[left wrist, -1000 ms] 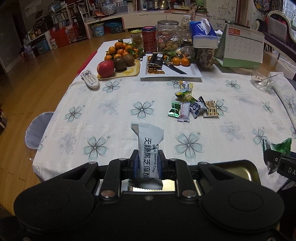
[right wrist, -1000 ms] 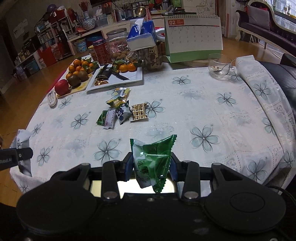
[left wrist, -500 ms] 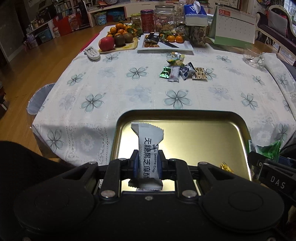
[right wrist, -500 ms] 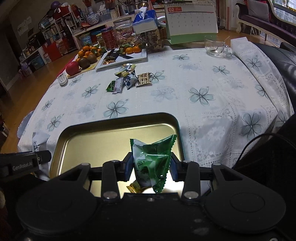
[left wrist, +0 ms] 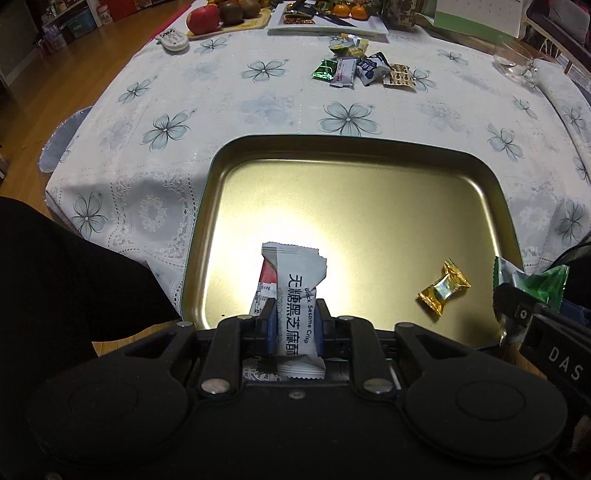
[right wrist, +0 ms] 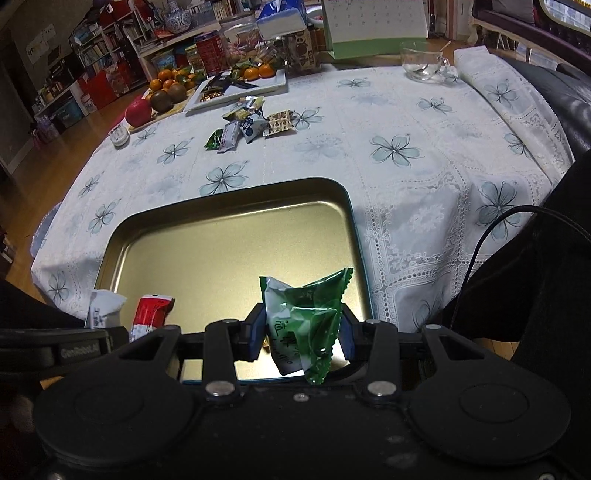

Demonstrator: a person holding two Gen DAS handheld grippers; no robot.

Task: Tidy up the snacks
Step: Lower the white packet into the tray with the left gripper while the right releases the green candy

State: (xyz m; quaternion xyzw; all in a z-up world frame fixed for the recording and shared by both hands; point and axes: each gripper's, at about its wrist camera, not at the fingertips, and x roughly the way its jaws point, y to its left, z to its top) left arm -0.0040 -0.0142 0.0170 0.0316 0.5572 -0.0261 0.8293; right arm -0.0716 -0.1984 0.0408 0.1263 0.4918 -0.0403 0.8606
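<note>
My left gripper [left wrist: 294, 325] is shut on a grey sesame-crisp packet [left wrist: 295, 291], held upright over the near part of the gold tin tray [left wrist: 354, 147]. A red-and-white packet [left wrist: 264, 291] lies just behind it in the tray, and a gold-wrapped candy [left wrist: 443, 287] rests at the tray's right. In the right wrist view my right gripper [right wrist: 301, 328] is shut on a green snack packet [right wrist: 308, 317] above the tray's [right wrist: 229, 192] near right corner. The grey packet [right wrist: 101, 308] and the red packet [right wrist: 151, 312] show at the left there. A pile of loose snacks [left wrist: 362, 70] [right wrist: 251, 125] lies mid-table.
The table wears a white cloth with blue flowers [left wrist: 347, 118]. At the far side stand a fruit board with an apple [right wrist: 138, 110], a white plate [right wrist: 240, 86], jars, a desk calendar [right wrist: 373, 26] and a glass cup [right wrist: 421, 64]. A remote [left wrist: 171, 38] lies far left.
Both grippers have pulled back and sunk towards the tray, each keeping its packet. The tray, first almost hidden below the left gripper, now fills the near field, and the candy and red packet have come into view.
</note>
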